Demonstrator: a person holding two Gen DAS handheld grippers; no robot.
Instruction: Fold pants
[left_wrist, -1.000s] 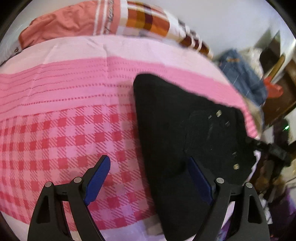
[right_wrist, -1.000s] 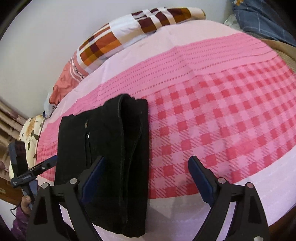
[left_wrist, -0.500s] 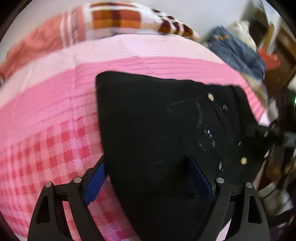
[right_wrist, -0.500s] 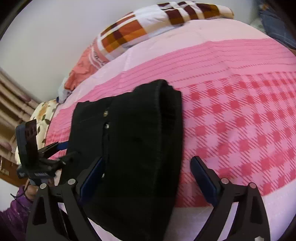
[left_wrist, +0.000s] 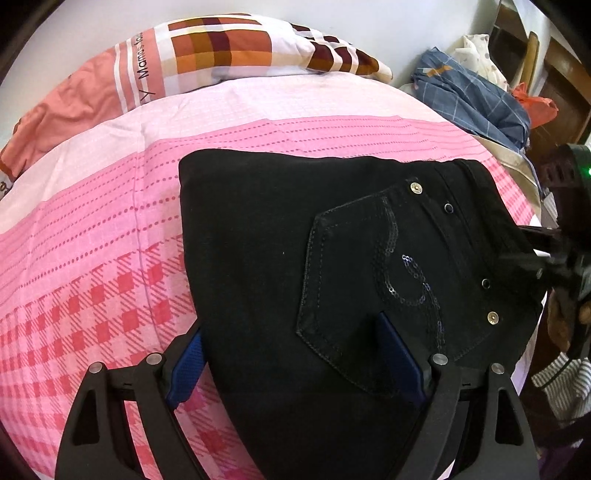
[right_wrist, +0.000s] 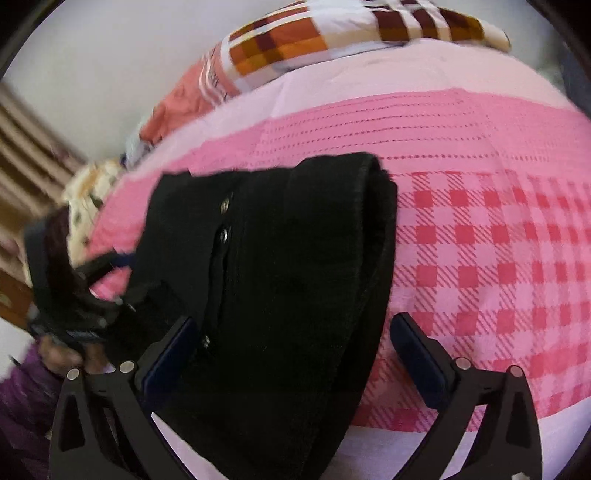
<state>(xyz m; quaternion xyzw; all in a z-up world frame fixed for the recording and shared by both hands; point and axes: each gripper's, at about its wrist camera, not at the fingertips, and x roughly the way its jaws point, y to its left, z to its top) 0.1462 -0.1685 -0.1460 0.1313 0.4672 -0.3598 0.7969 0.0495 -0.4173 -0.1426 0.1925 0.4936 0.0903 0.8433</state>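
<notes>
My left gripper (left_wrist: 295, 363) stands wide open, its blue pads (left_wrist: 186, 363) spread over the near edge of the pants (left_wrist: 266, 266), gripping nothing. My right gripper (right_wrist: 295, 363) is just as wide — its left pad at the pants' edge, its right pad over bare sheet, nothing held.

The pants are black denim folded into a thick, blunt wedge lying straight ahead of both grippers. From the left wrist I see a stitched back pocket (left_wrist: 354, 295) with a sequin swirl, and brass rivets (left_wrist: 416, 188) beside the waistband. From the right wrist the fold (right_wrist: 373, 236) forms a rounded, layered roll along the right side.

Under them is a bed sheet (left_wrist: 92, 258): pink cotton, checked near me, dotted stripes farther out, then plain pale pink. Beyond that lies a plaid pillow (left_wrist: 221, 48) in orange and brown against a white wall. Ahead to the left gripper's right sits a heap of blue cloth (left_wrist: 476, 96) by dark wooden furniture.
</notes>
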